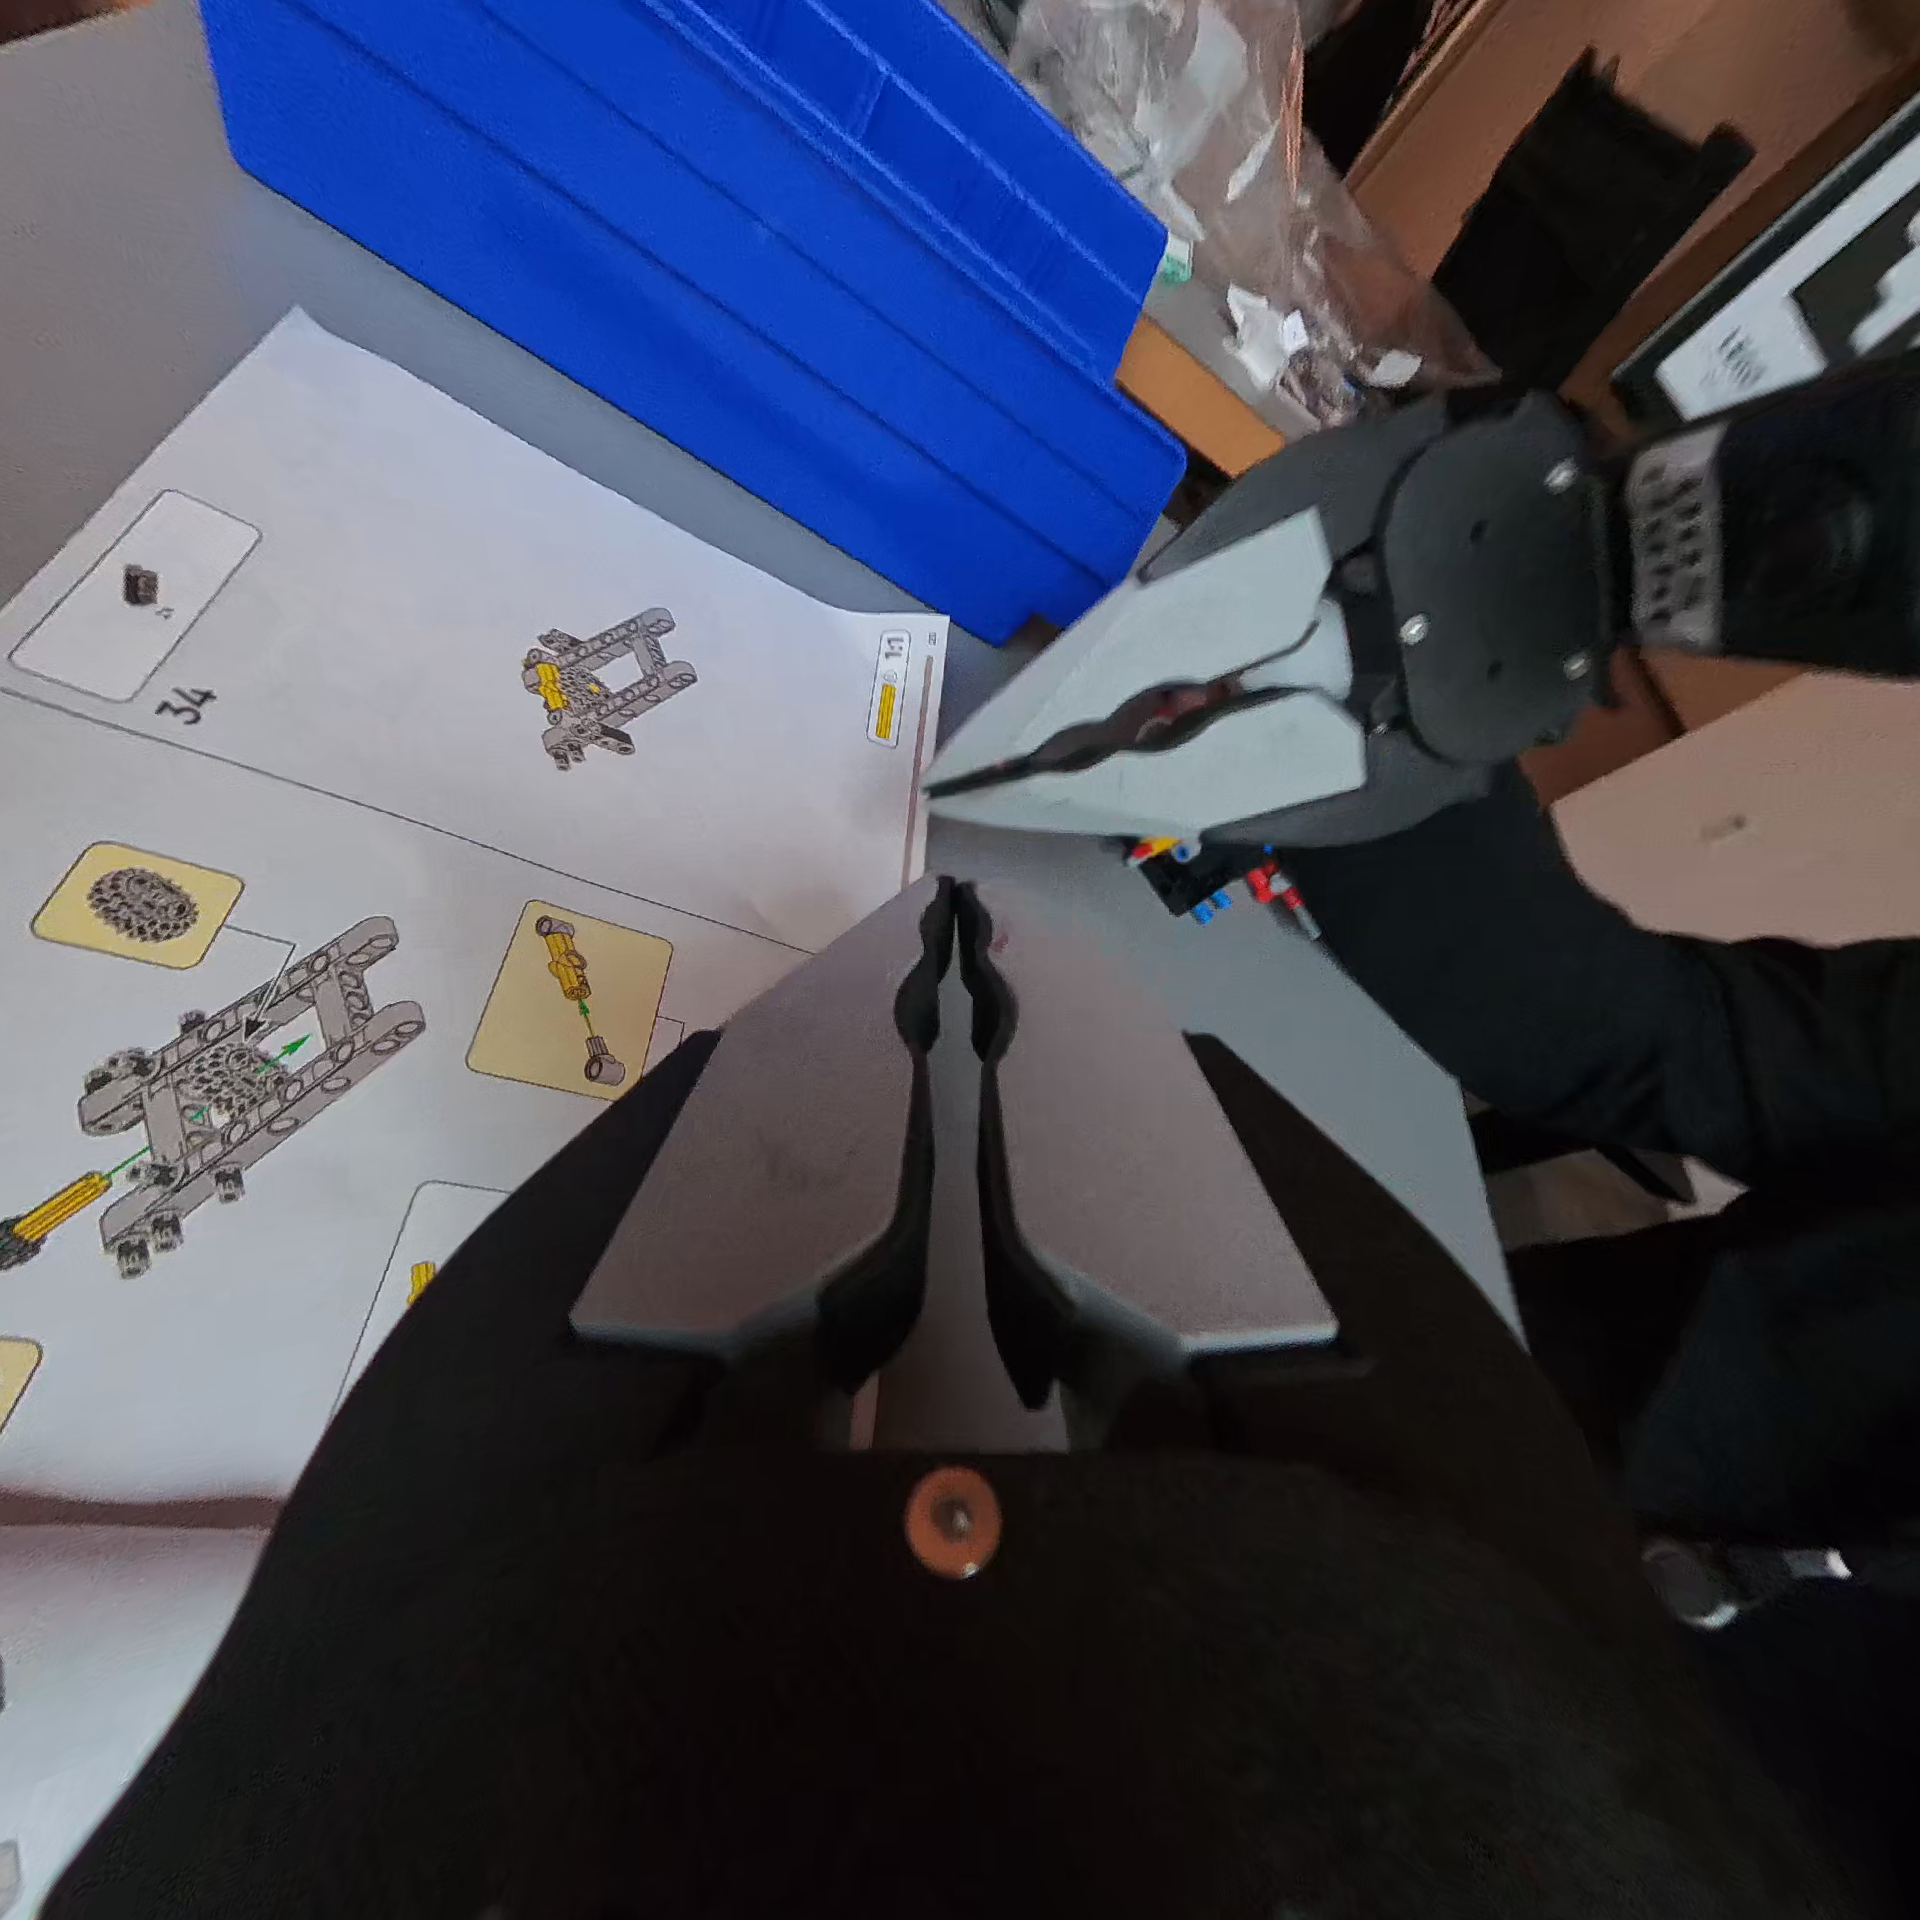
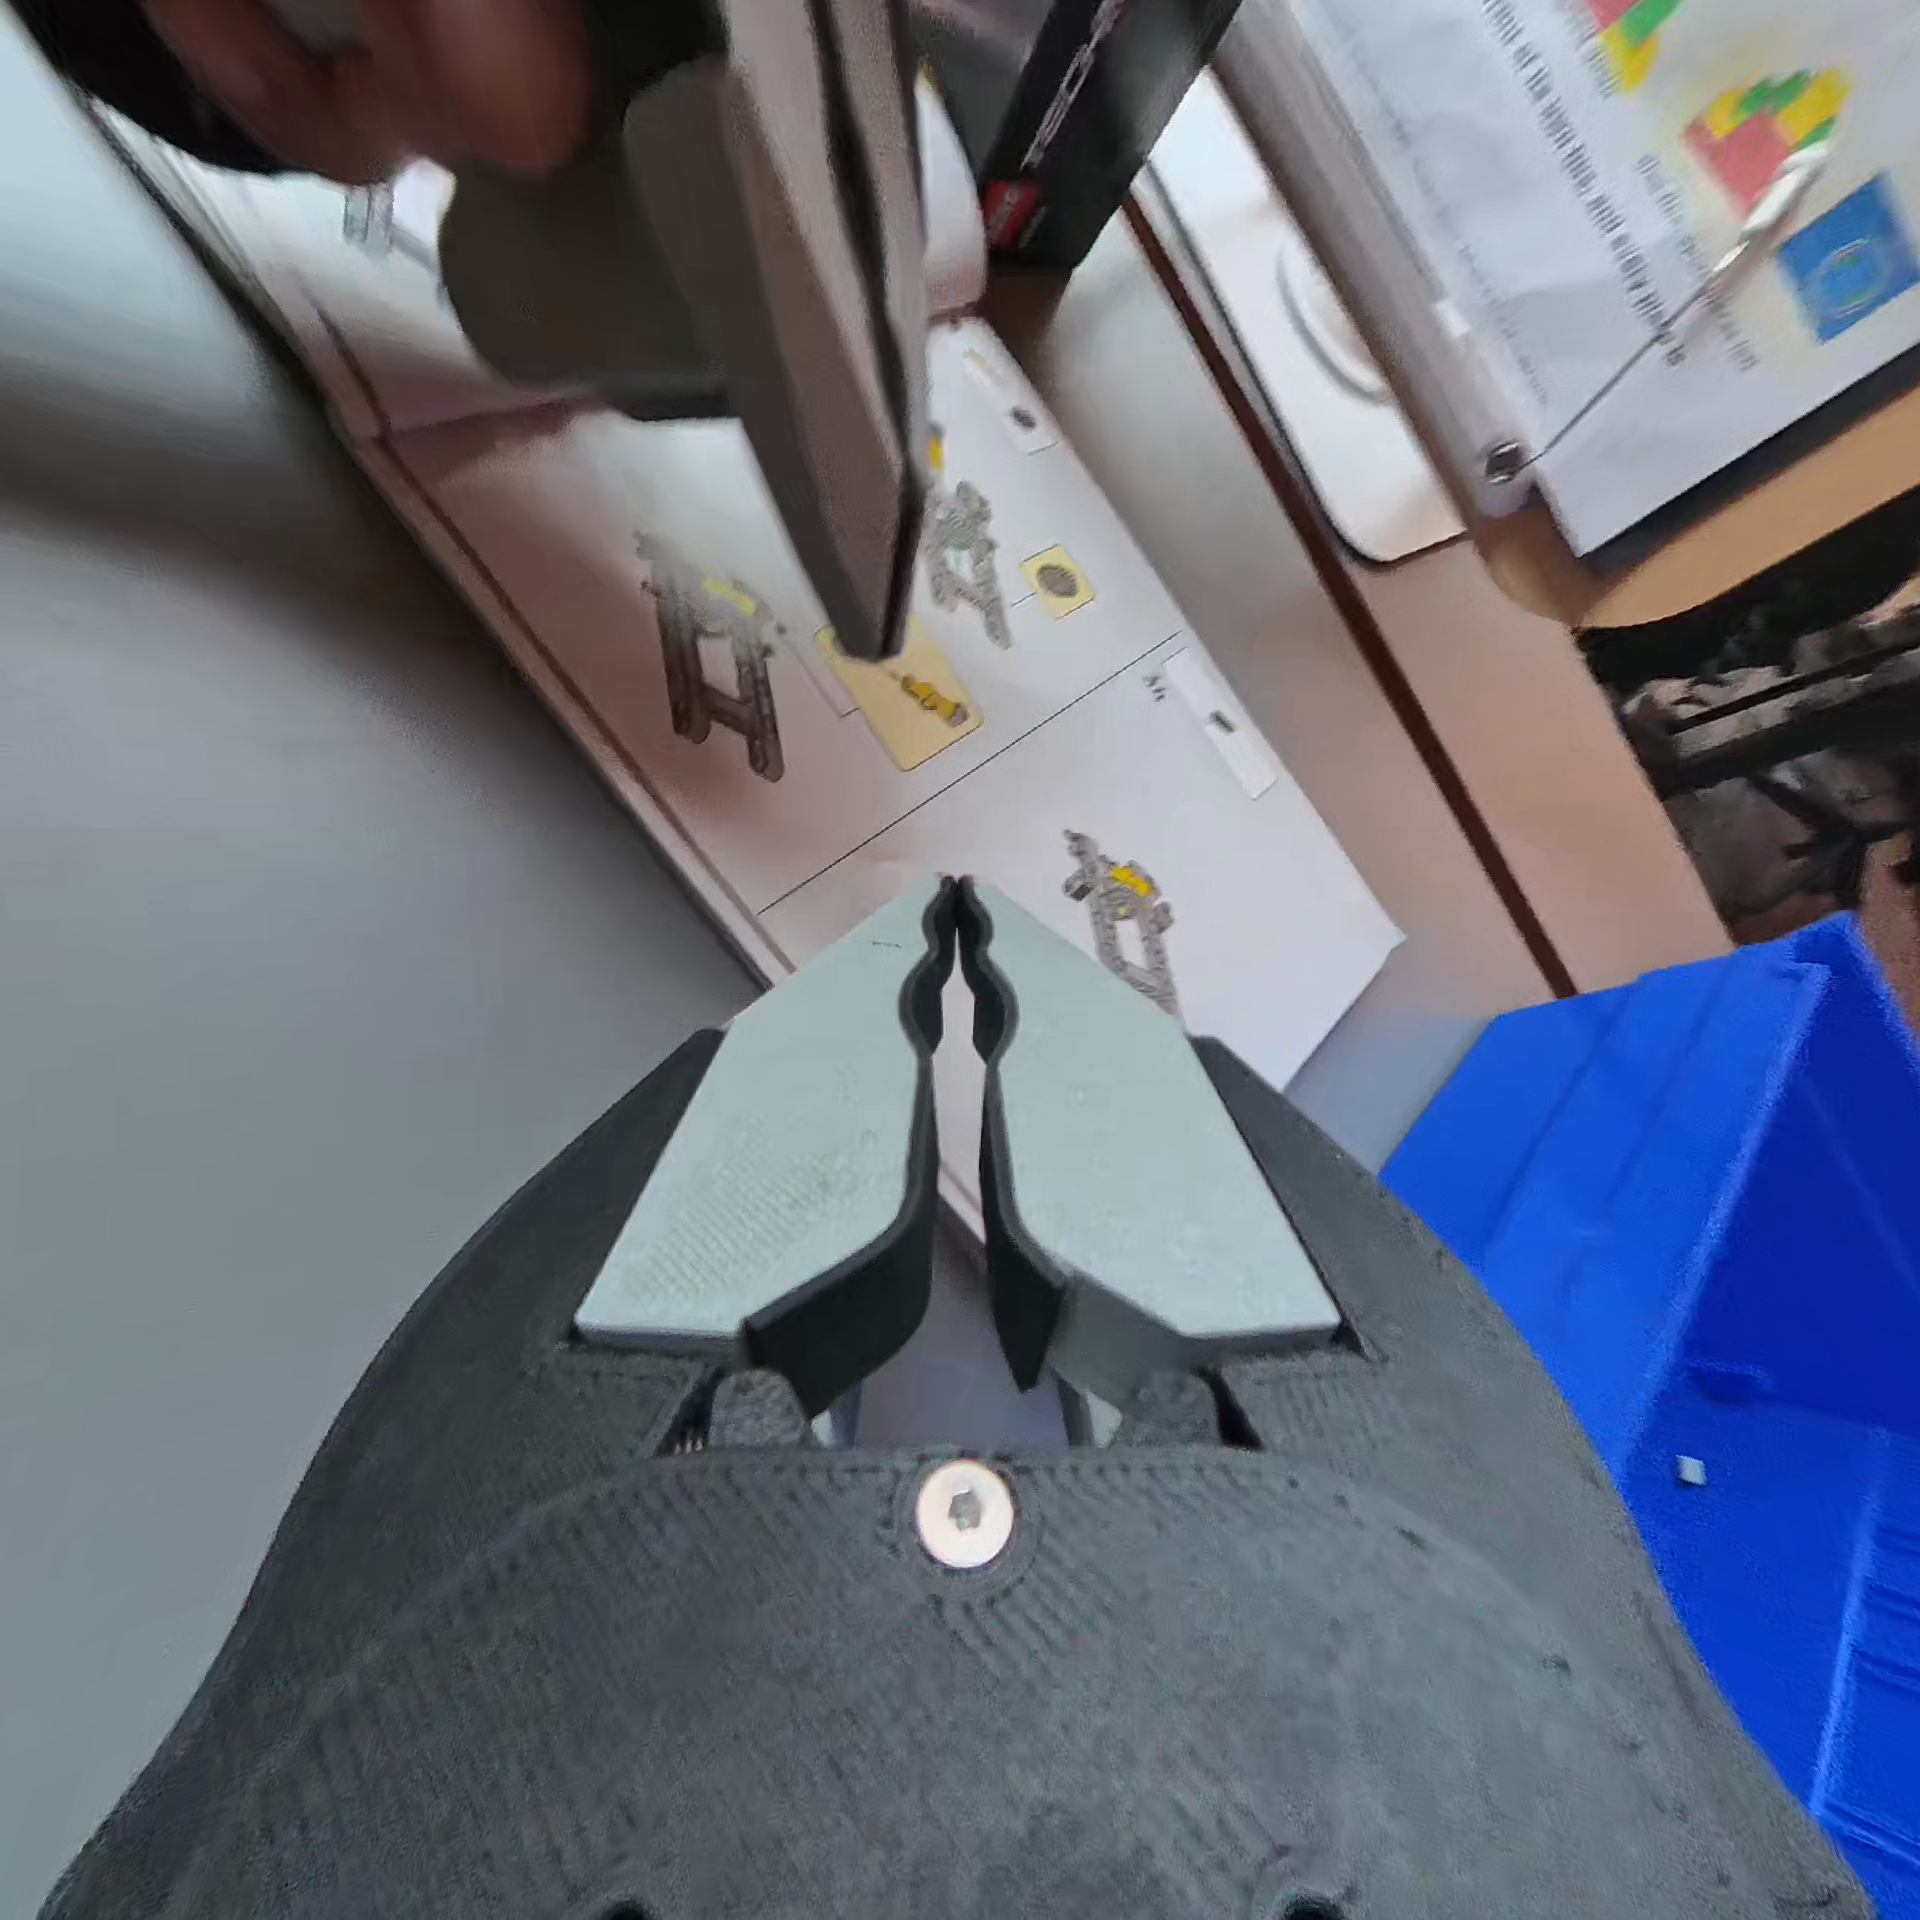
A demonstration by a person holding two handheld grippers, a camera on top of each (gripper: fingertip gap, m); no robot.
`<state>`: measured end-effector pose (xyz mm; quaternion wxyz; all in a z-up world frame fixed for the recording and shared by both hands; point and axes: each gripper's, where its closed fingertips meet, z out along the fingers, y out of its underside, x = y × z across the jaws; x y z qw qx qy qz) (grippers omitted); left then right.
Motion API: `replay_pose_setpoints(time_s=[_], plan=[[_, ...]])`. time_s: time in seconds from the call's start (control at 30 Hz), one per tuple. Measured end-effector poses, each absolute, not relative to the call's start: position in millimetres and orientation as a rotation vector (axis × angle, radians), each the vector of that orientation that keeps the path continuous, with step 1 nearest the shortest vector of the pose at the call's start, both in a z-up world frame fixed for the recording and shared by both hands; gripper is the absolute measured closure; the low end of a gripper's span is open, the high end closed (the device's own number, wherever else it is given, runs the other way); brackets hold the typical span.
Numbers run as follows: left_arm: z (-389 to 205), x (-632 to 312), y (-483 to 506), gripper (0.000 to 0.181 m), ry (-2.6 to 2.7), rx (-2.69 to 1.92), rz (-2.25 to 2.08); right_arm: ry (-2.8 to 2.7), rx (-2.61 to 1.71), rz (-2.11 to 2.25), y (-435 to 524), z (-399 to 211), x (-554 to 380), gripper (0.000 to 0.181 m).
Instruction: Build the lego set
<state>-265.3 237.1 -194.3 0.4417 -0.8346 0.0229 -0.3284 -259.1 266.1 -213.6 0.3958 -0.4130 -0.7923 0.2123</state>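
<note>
My left gripper (image 1: 954,886) is shut and empty, its tips over the right edge of the open instruction booklet (image 1: 416,831) on the grey table. My right gripper (image 2: 956,883) is shut and empty too, over the same booklet (image 2: 1039,748). In the left wrist view the right gripper (image 1: 935,784) comes in from the right, tips close to mine. In the right wrist view the left gripper (image 2: 878,644) hangs down from above the booklet. A small black lego assembly with red, blue and yellow pins (image 1: 1216,883) lies on the table under the right gripper, mostly hidden.
A blue plastic bin (image 1: 675,291) stands behind the booklet; it also shows in the right wrist view (image 2: 1683,1299). Clear plastic bags (image 1: 1226,187) and cardboard boxes (image 1: 1714,810) lie at the back right. A black box (image 2: 1081,125) and printed sheets (image 2: 1662,208) are beyond the booklet. The gap from one gripper's tips to the other's is roughly 4 cm.
</note>
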Motion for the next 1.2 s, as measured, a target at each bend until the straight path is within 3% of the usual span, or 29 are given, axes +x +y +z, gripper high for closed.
replay_pose_setpoints(time_s=[0.03, 0.07, 0.2, 0.37, 0.6, 0.73, 1.2], plan=[[-197.9, -261.1, 236.7, 0.181, 0.111, -2.102, -0.775, -1.971, -1.033, 0.554, 265.7, -204.1, -259.3, 0.181], [-204.4, -258.8, 237.9, 0.157, 0.151, -2.149, -0.71, -1.936, -1.028, 0.577, 265.5, -195.2, -259.4, 0.181], [-235.2, -242.9, 246.2, 0.13, 0.285, -2.327, -0.537, -1.792, -1.097, 0.587, 287.7, -172.5, -257.0, 0.181], [-256.1, -236.6, 271.9, 0.125, 0.363, -2.404, -0.34, -1.708, -1.125, 0.64, 302.2, -157.8, -249.8, 0.181], [-254.9, -226.0, 315.6, 0.1, 0.383, -2.388, -0.233, -1.563, -1.154, 0.691, 322.9, -128.2, -235.7, 0.181], [-248.3, -217.8, 337.3, 0.109, 0.374, -2.337, -0.225, -1.445, -1.162, 0.806, 334.9, -106.0, -222.9, 0.181], [-258.7, -222.7, 350.9, 0.111, 0.385, -2.345, -0.173, -1.455, -1.162, 0.765, 340.1, -108.3, -220.3, 0.181]])
